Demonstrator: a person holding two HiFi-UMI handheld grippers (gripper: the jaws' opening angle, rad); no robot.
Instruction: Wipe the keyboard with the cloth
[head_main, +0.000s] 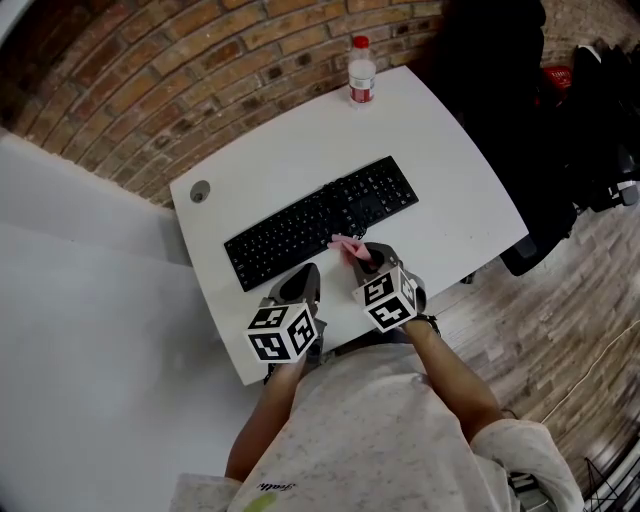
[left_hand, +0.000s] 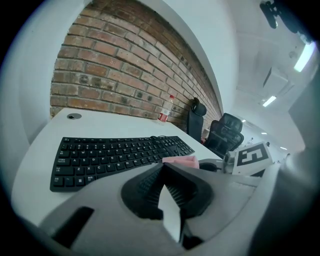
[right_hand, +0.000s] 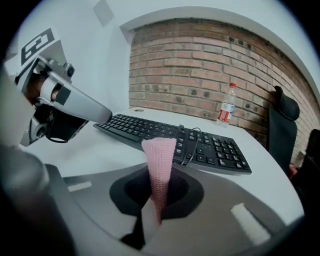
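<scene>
- Brick wall (head_main: 200, 60) curves behind the counter from 9 o'clock round to 1 o'clock in the head view.
- White counter (head_main: 460, 180) fills the middle of that view, and a black chair (head_main: 500, 110) stands at its 2 o'clock side.
- The black keyboard (head_main: 320, 220) lies slantwise across the counter's centre, with a thin cable (right_hand: 187, 145) looped over its keys.
- A bottle (head_main: 361, 72) stands upright at the counter's 12 o'clock edge, well apart from the keyboard.
- The left gripper (head_main: 303, 284) is at the counter's 6 o'clock edge, near the keyboard's front edge. Its jaws are pressed together on nothing.
- The right gripper (head_main: 367, 260) is just beside it, toward 3 o'clock. It pinches the pink cloth (right_hand: 159, 160), which sticks out of the jaws as a narrow folded strip.
- The cloth's free end reaches the keyboard's near edge at about that edge's 6 o'clock. I cannot tell whether it touches the keys.
- Progress, as a judgement: the cloth is gripped and at the keyboard, so the pick-up is done. The wiping looks to be at its very start or not yet begun, and every row from 9 to 3 o'clock is left to cover.
</scene>
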